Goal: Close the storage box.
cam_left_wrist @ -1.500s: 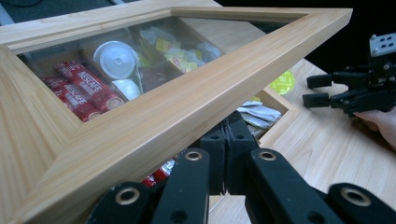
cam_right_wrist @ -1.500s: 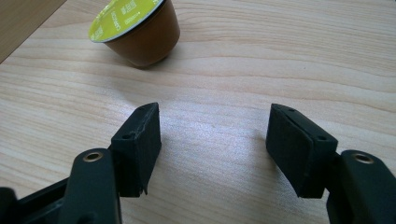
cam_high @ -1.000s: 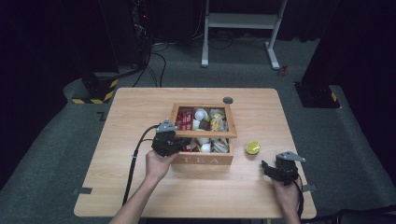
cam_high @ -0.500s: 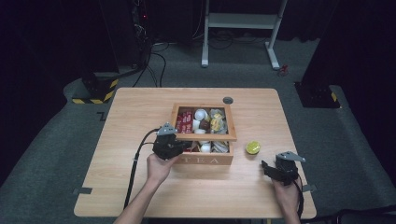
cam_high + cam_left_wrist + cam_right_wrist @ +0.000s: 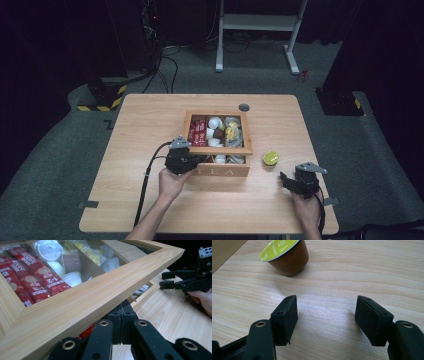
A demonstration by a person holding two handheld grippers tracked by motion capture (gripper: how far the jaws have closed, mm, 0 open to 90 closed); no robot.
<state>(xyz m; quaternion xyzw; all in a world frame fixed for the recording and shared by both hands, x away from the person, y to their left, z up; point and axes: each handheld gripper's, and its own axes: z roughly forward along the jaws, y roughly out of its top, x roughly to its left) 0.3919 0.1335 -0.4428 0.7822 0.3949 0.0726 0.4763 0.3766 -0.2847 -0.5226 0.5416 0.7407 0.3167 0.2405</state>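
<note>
Surface (image 5: 150, 135): one light wood tabletop, with a small dark round disc (image 5: 244, 107) set near its far edge.

Tea box (image 5: 220, 171): one wooden box at the centre of the surface, "TEA" on its front wall. Its lid (image 5: 82, 302), a wooden frame round a clear pane, is tilted up at the near edge. Through the pane: red stick sachets (image 5: 32, 277) (at least three), white capsules (image 5: 50, 250) (about three), yellow and pale wrapped packets (image 5: 100, 255); exact counts of the packets cannot be told.

Left gripper (image 5: 192, 161): at the box's near left corner, the hand (image 5: 171, 182) behind it. In the left gripper view its jaws are drawn close together beneath the lid's front rail; the tips are hidden by the rail, so I cannot tell whether they pinch the rail or only sit under it. Its black cable (image 5: 145, 185) trails back along the surface towards the near edge.

Right gripper (image 5: 286, 180): near the near right corner of the surface, held low, well apart from the box. Jaws spread wide, nothing between them, bare wood under them.

Coffee capsule (image 5: 285, 255): one, brown cup with a yellow-green foil top, upright on the surface just right of the box, ahead of the right gripper and touching neither.

Beyond the surface: grey carpet, a white frame's legs (image 5: 257, 22), and dark stands.
</note>
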